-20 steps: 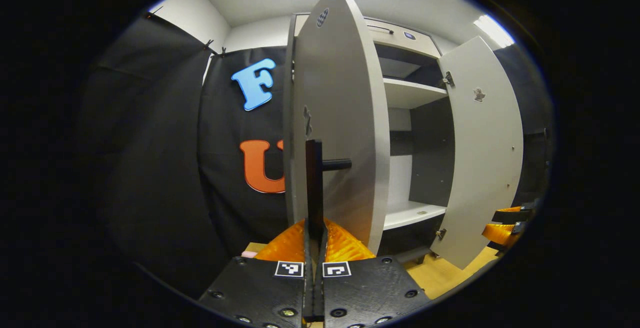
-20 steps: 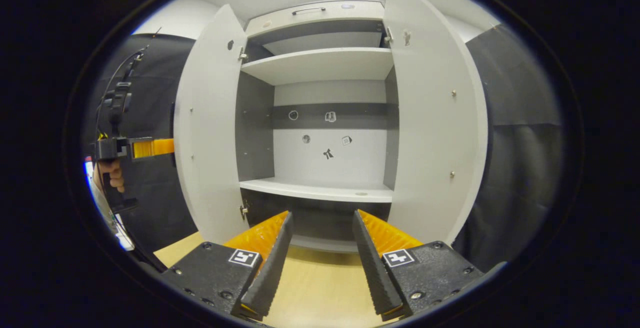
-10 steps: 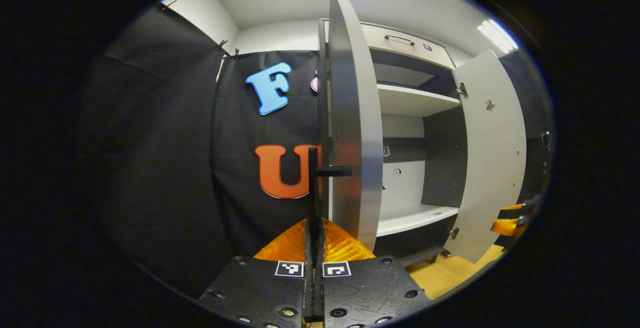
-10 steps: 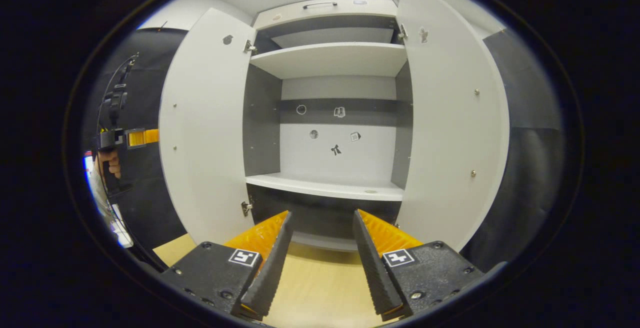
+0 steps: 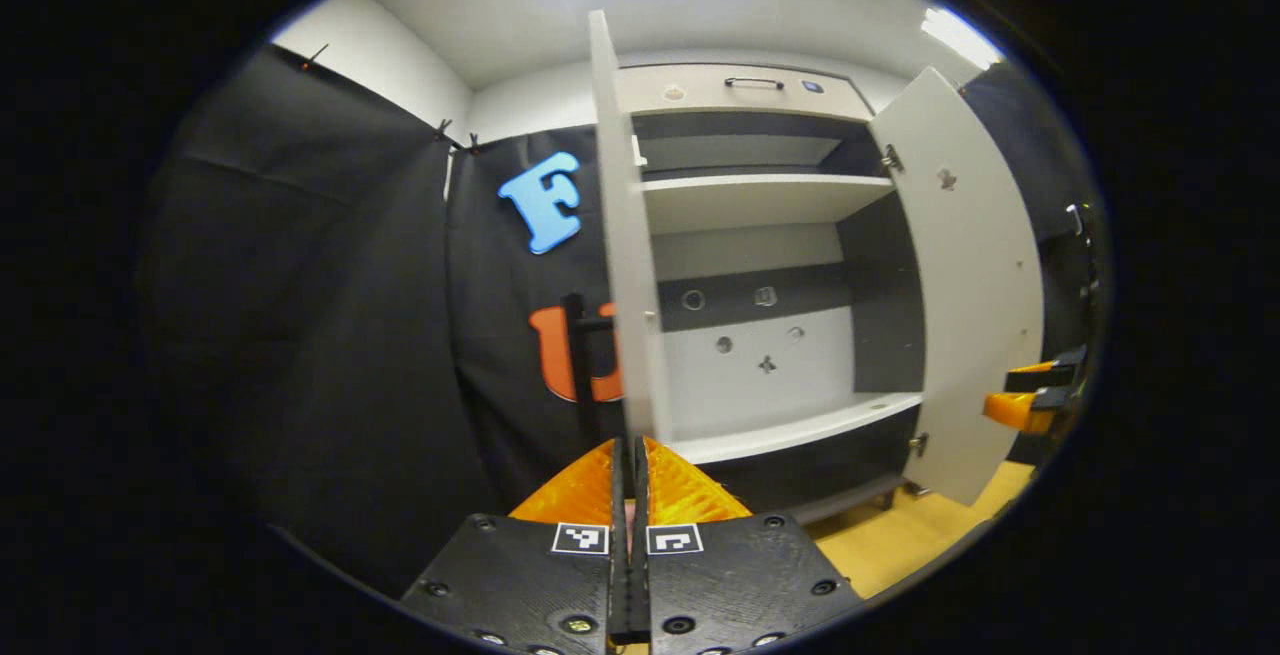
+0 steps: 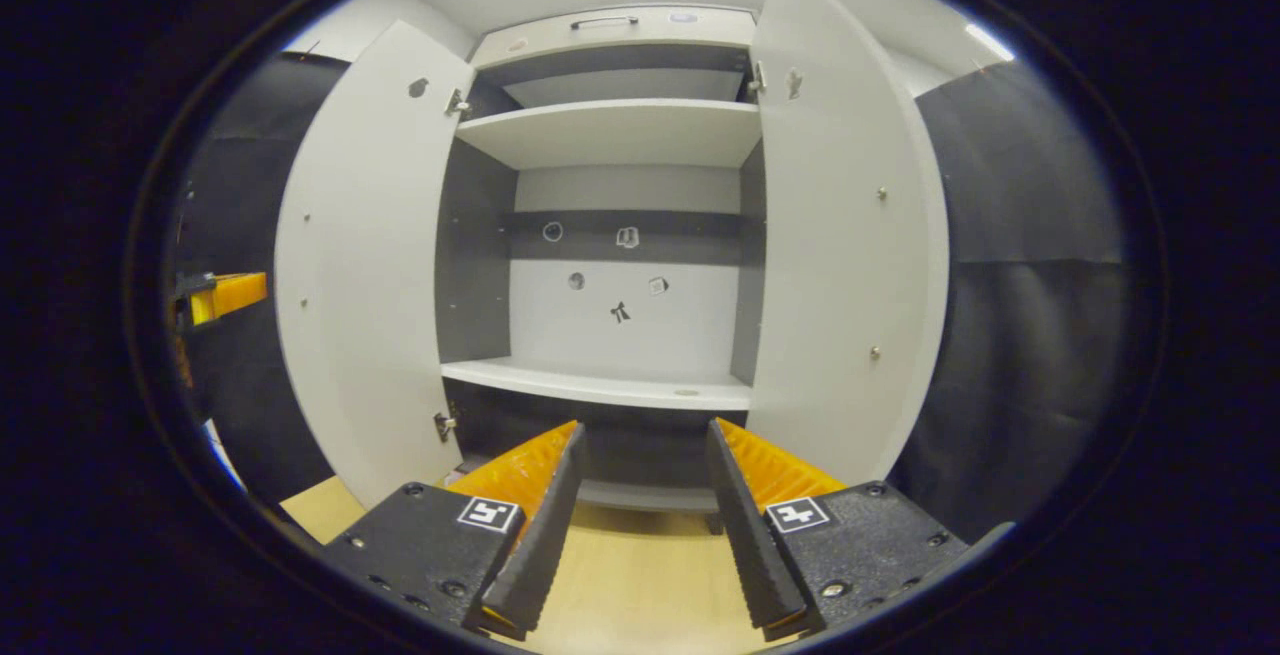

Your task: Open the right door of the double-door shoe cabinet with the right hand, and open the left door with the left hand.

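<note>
The white double-door shoe cabinet [image 6: 600, 385] stands with both doors swung wide. In the left gripper view the left door [image 5: 630, 235] is edge-on straight ahead, and its black bar handle [image 5: 575, 355] stands just left of my fingertips. My left gripper [image 5: 630, 445] is shut, and I see nothing held between its fingers. The right door [image 5: 975, 275] hangs open at the far side. In the right gripper view the left door [image 6: 360, 265] and right door [image 6: 840, 255] flank empty shelves. My right gripper [image 6: 643, 425] is open, back from the cabinet.
A drawer front with a handle [image 5: 740, 85] tops the cabinet. Light wooden floor [image 6: 640, 585] lies below my right gripper. The right gripper [image 5: 1030, 400] shows past the right door, and the left gripper [image 6: 225, 293] shows left of the left door.
The left door has swung further open, from showing its outer face to edge-on. Its handle now sits left of my left fingertips instead of between them. The right gripper stays open.
</note>
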`<move>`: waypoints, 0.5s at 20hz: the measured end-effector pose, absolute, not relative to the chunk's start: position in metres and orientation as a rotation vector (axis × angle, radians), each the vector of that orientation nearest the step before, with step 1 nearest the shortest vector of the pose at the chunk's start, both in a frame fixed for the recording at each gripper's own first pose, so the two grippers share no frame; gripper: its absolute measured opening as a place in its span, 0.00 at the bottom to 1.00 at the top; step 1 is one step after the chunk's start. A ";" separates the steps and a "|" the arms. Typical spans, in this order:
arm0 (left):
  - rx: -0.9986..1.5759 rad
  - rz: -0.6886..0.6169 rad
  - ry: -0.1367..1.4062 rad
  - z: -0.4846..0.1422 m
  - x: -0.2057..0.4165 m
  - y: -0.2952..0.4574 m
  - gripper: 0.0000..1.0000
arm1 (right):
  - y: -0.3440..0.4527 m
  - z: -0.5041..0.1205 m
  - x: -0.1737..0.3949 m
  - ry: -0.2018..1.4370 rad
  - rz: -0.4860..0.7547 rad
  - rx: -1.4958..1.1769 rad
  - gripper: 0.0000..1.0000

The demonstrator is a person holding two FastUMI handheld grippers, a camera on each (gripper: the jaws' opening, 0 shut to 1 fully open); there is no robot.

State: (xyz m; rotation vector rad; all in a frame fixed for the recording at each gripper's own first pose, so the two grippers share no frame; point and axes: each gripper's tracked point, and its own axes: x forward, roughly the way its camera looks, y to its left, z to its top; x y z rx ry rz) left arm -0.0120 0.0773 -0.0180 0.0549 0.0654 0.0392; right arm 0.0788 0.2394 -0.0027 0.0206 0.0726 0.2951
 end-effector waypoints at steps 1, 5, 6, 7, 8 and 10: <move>0.022 -0.003 0.069 -0.023 -0.007 0.054 0.00 | 0.238 -0.001 0.079 0.068 0.298 0.028 0.76; -0.053 -0.055 0.056 -0.039 0.017 -0.001 0.00 | 0.232 0.001 0.071 0.067 0.323 0.038 0.76; -0.058 -0.065 0.075 -0.045 0.021 -0.009 0.00 | 0.230 -0.001 0.068 0.069 0.328 0.035 0.76; -0.067 -0.072 0.092 -0.051 0.024 -0.015 0.00 | 0.229 -0.001 0.067 0.069 0.329 0.029 0.76; -0.080 -0.070 0.109 -0.056 0.026 -0.017 0.10 | 0.227 -0.002 0.066 0.067 0.329 0.022 0.76; -0.102 -0.069 0.132 -0.063 0.030 -0.019 0.00 | 0.224 -0.003 0.064 0.060 0.321 0.009 0.76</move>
